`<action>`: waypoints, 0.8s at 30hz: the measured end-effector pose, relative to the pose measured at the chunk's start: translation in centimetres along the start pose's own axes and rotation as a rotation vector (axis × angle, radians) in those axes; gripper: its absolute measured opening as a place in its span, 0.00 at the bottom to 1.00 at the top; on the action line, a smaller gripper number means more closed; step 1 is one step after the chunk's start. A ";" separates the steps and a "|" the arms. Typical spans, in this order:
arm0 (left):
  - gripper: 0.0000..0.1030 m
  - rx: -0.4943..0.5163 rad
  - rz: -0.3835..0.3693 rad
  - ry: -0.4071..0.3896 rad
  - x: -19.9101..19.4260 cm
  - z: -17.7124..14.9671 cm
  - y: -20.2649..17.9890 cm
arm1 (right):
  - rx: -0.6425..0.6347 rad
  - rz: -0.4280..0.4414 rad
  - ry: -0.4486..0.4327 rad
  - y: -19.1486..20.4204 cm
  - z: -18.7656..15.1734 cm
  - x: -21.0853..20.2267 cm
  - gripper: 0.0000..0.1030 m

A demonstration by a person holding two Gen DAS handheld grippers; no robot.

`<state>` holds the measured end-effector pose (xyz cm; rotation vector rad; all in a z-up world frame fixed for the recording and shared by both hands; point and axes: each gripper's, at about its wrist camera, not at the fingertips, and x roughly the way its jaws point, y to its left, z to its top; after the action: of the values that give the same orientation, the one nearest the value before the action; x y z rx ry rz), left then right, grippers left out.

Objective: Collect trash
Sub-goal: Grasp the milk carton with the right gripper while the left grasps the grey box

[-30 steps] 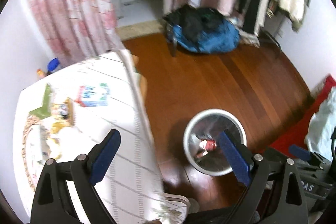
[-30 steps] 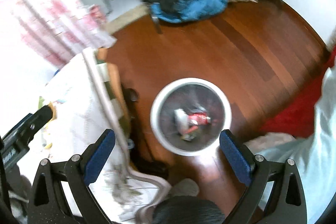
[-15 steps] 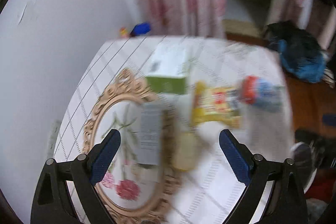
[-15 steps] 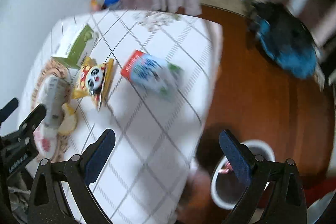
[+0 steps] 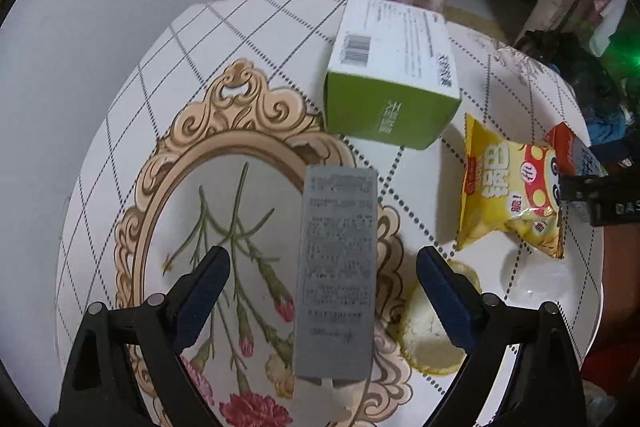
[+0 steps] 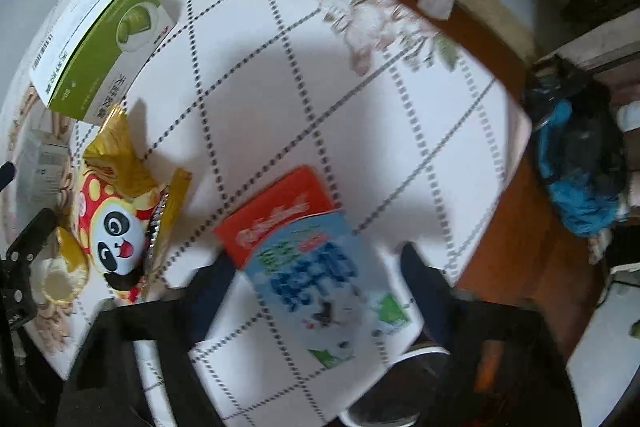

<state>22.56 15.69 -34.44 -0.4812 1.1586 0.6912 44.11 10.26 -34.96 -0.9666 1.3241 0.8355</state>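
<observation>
Trash lay on the bench [image 5: 240,27], none yet grasped. Nearest, between the released jaws of the left gripper [image 5: 322,275]: grey carton [image 5: 338,271] on the framed floral mat [image 5: 200,227], pale wrapper [image 5: 426,339] just beside. Between the spread jaws of the right gripper [image 6: 320,279]: blue-red milk carton [image 6: 308,259]. Farther: yellow snack bag [image 5: 508,199], then green box [image 5: 392,87]. Both views had swung within a second from the floor bin to the bench; judged, a fresh pickup was starting.
</observation>
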 end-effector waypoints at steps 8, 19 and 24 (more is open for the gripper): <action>0.32 -0.009 -0.091 0.037 1.1 0.2 0.5 | 0.423 0.176 0.053 -4.0 -4.1 -0.1 0.50; 0.31 0.014 -0.068 0.017 0.2 -0.9 0.2 | 0.441 0.118 -0.067 -1.1 -7.4 -0.4 0.61; 0.31 0.020 -0.049 -0.023 -1.8 -1.9 0.5 | 0.428 0.055 -0.136 0.3 -8.6 -1.1 0.50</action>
<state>20.51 14.35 -33.40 -0.4820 1.1273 0.6401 40.36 2.46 -33.88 -0.5306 1.3442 0.6120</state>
